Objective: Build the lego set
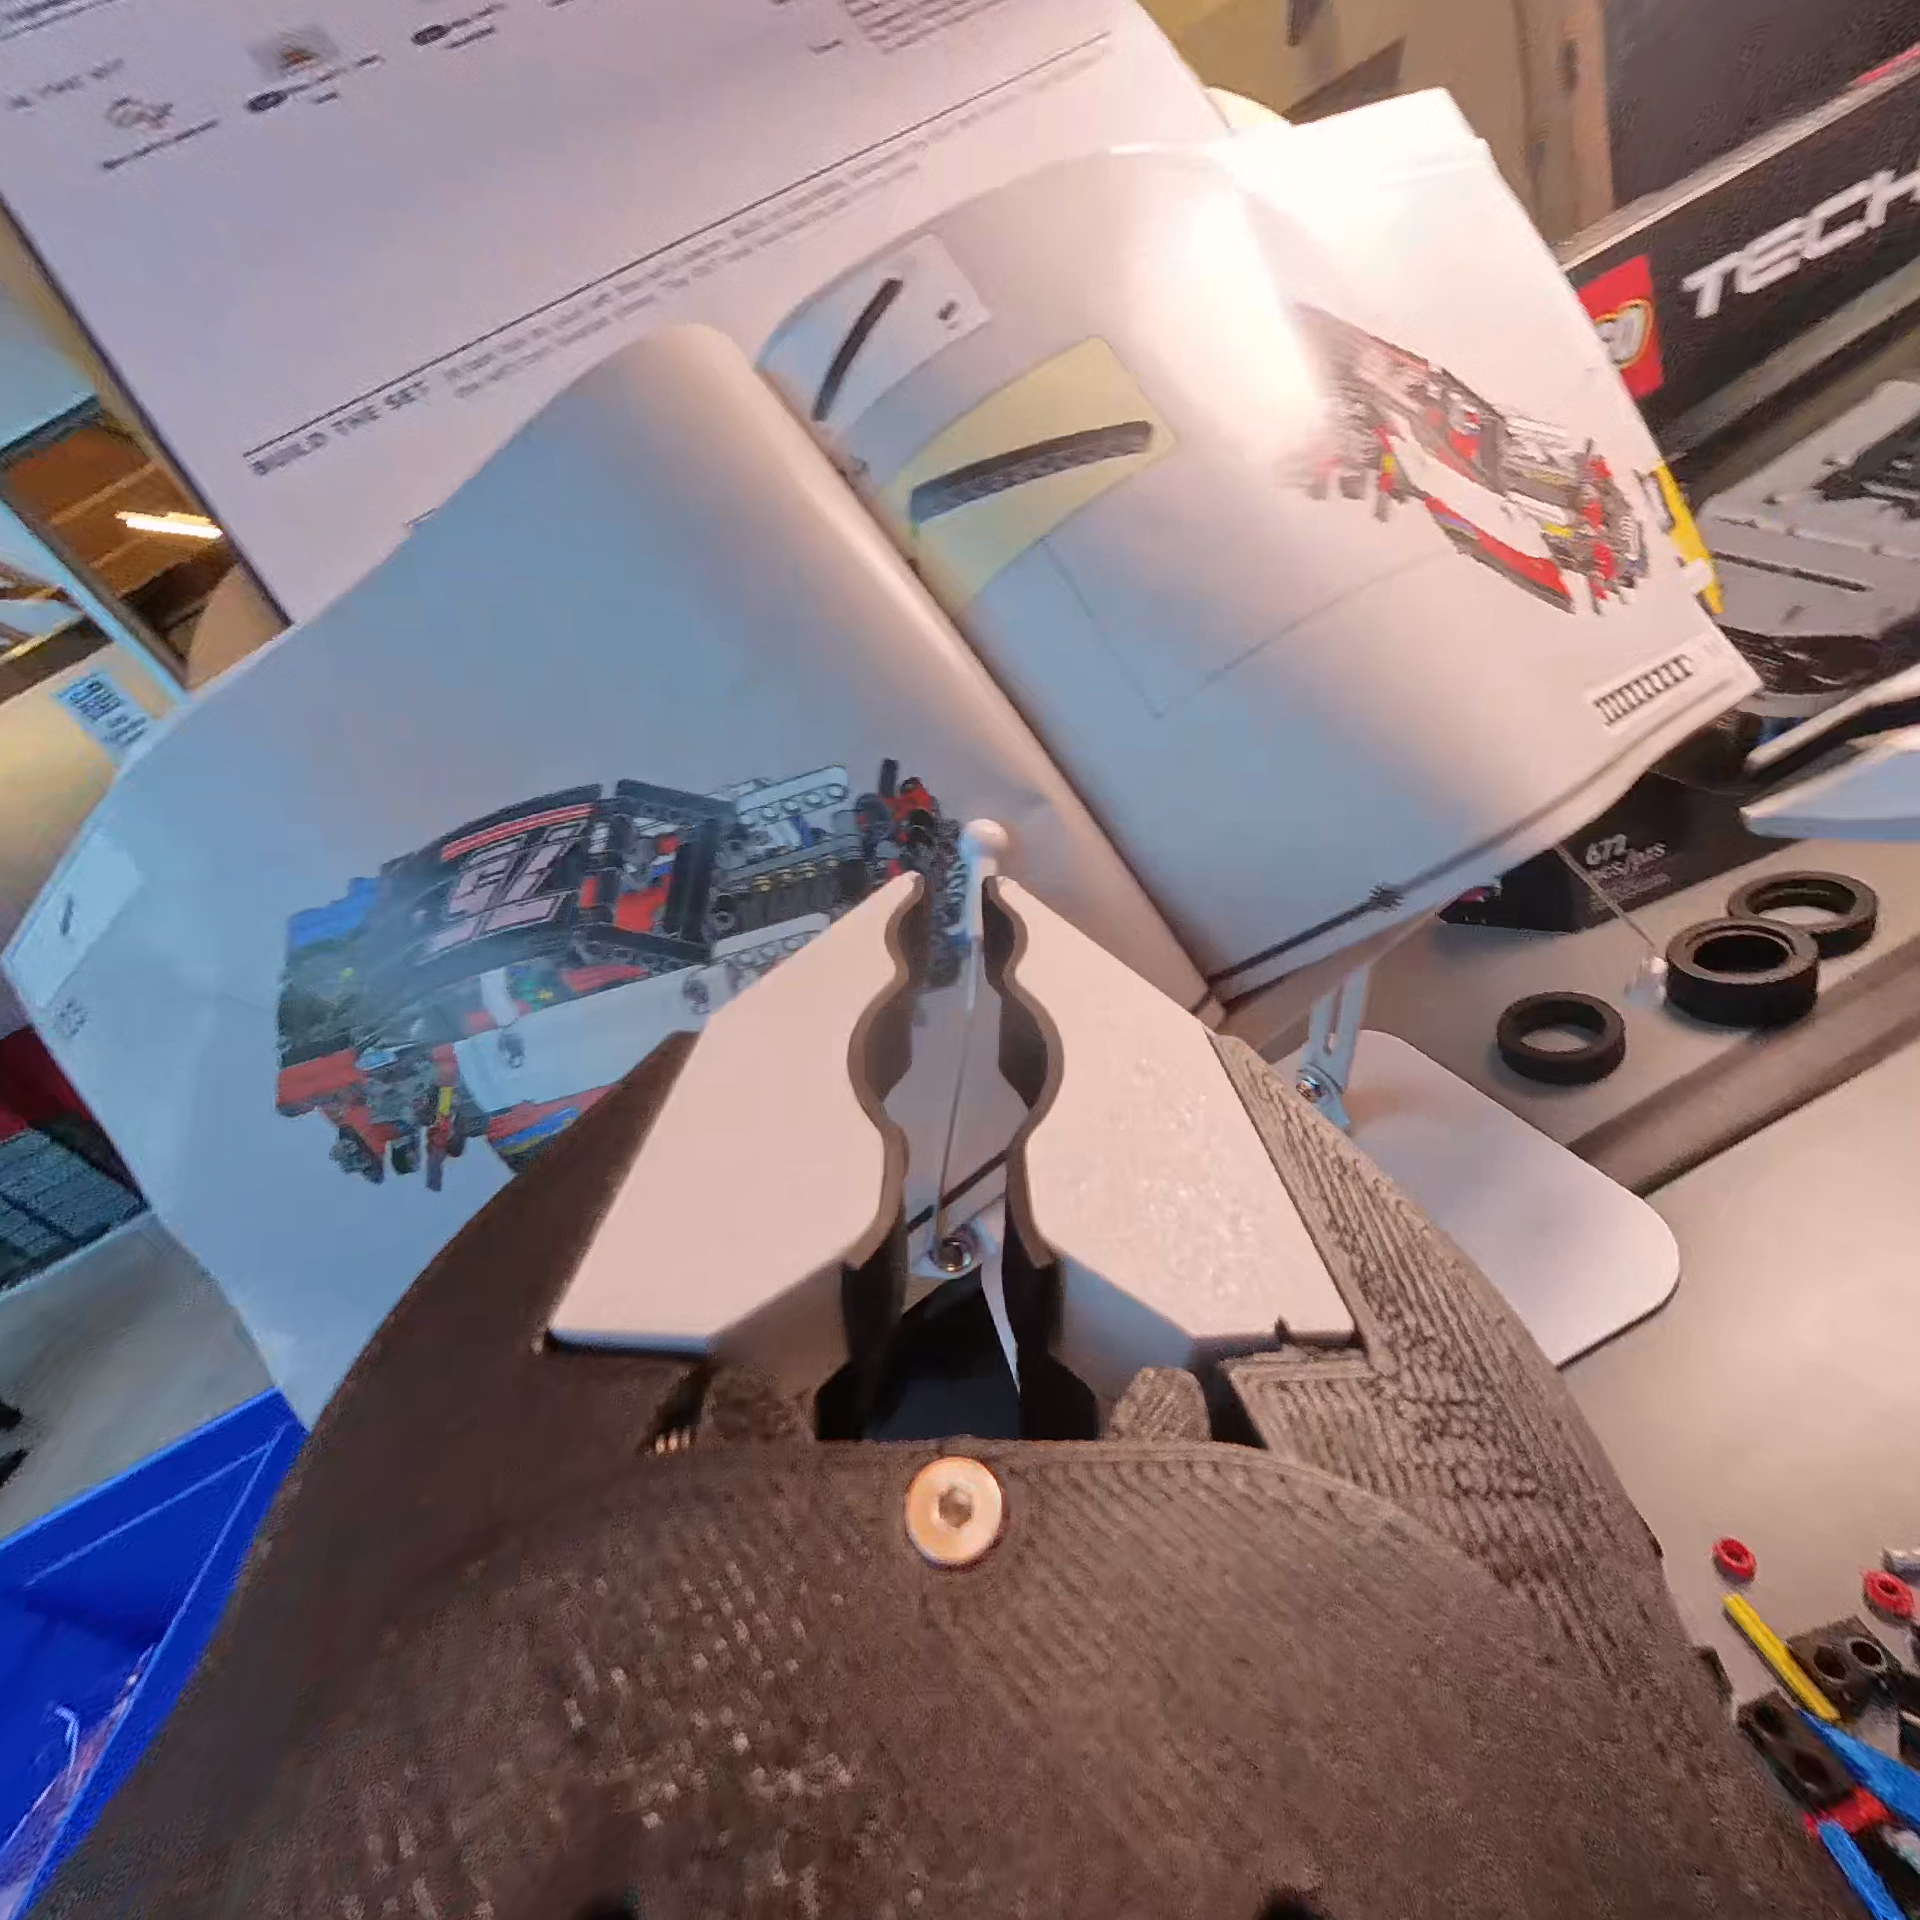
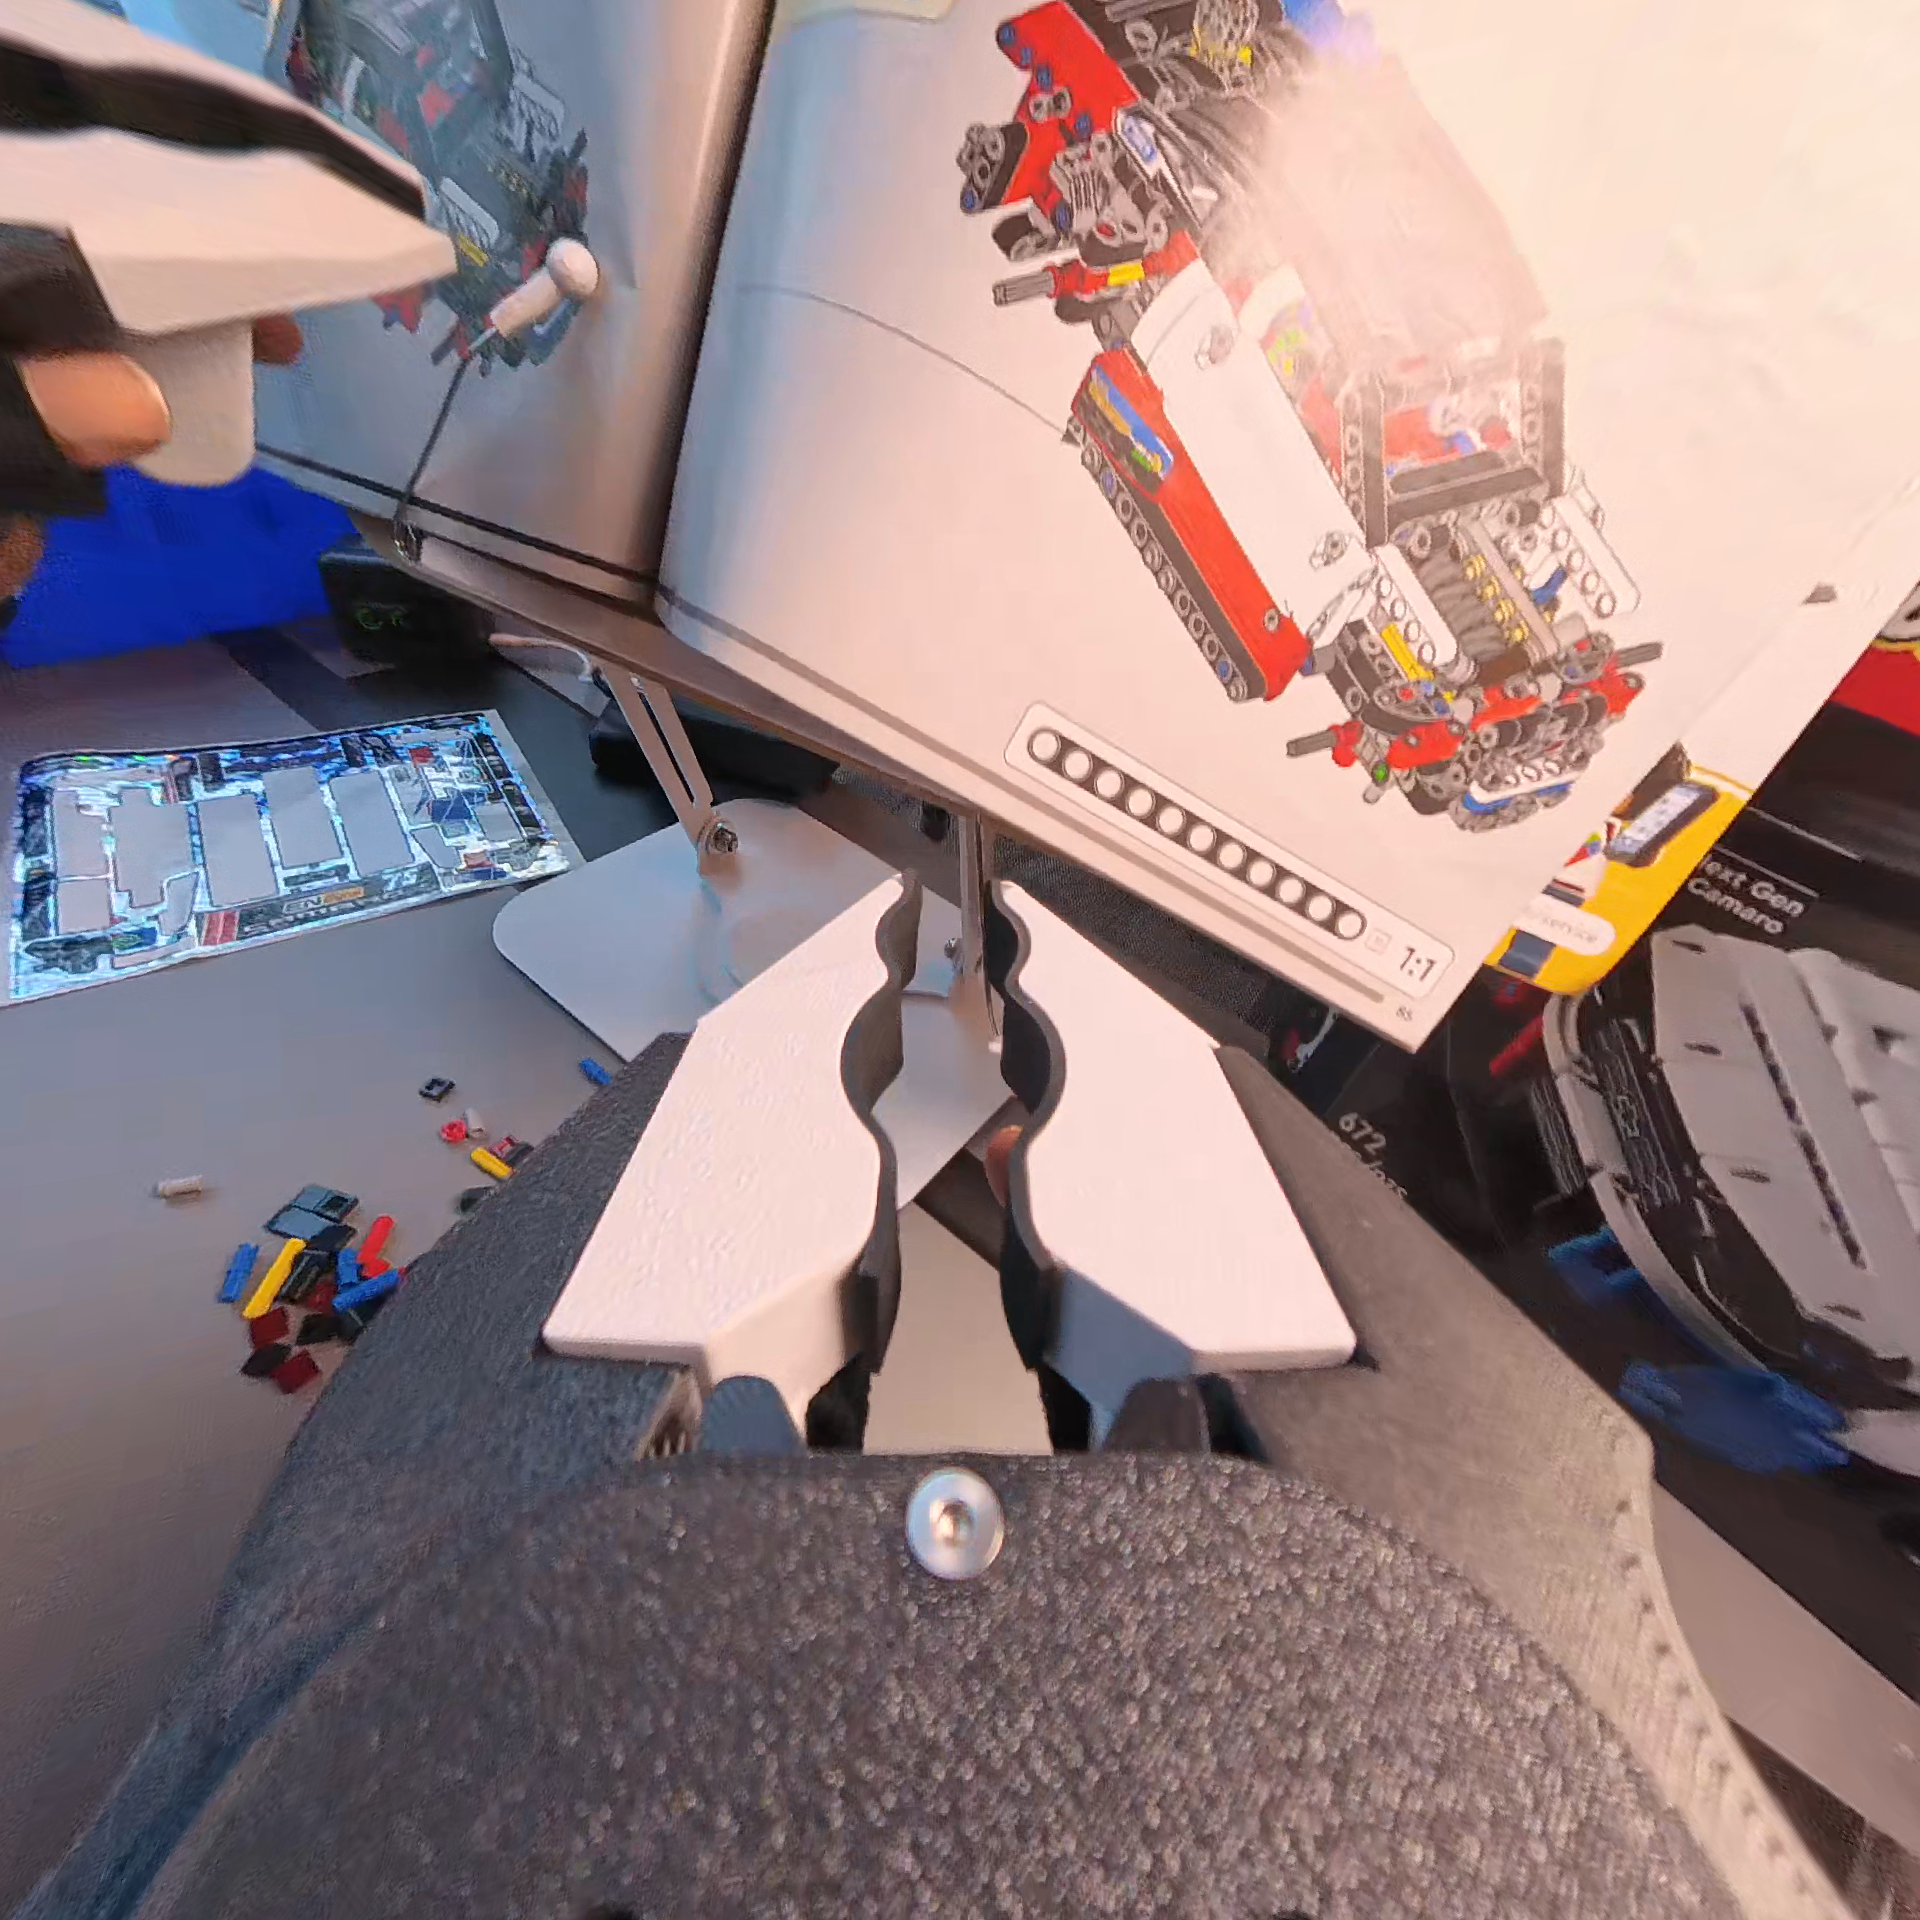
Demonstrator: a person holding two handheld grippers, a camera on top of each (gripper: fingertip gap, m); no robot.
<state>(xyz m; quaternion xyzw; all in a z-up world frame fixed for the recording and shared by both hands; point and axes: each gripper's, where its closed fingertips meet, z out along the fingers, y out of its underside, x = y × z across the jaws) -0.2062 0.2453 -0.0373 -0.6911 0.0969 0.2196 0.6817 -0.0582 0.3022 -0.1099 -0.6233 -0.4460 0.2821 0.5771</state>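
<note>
two claws (image 1: 954,883) (image 2: 951,888) barely parted, holding nothing | instruction booklet (image 1: 665,665) open on stand, car diagrams showing

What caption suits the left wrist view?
Left gripper reaches the page-holder pin on an open instruction booklet, tyres beside.

My left gripper (image 1: 953,883) has a rough black printed body with one silver hex screw at its centre. Its two pale grey fingers (image 1: 769,1132) carry dark, wavy inner edges. My right gripper (image 2: 951,888) is built alike: dark grey textured shell, one silver screw, white fingers (image 2: 748,1143)
</note>
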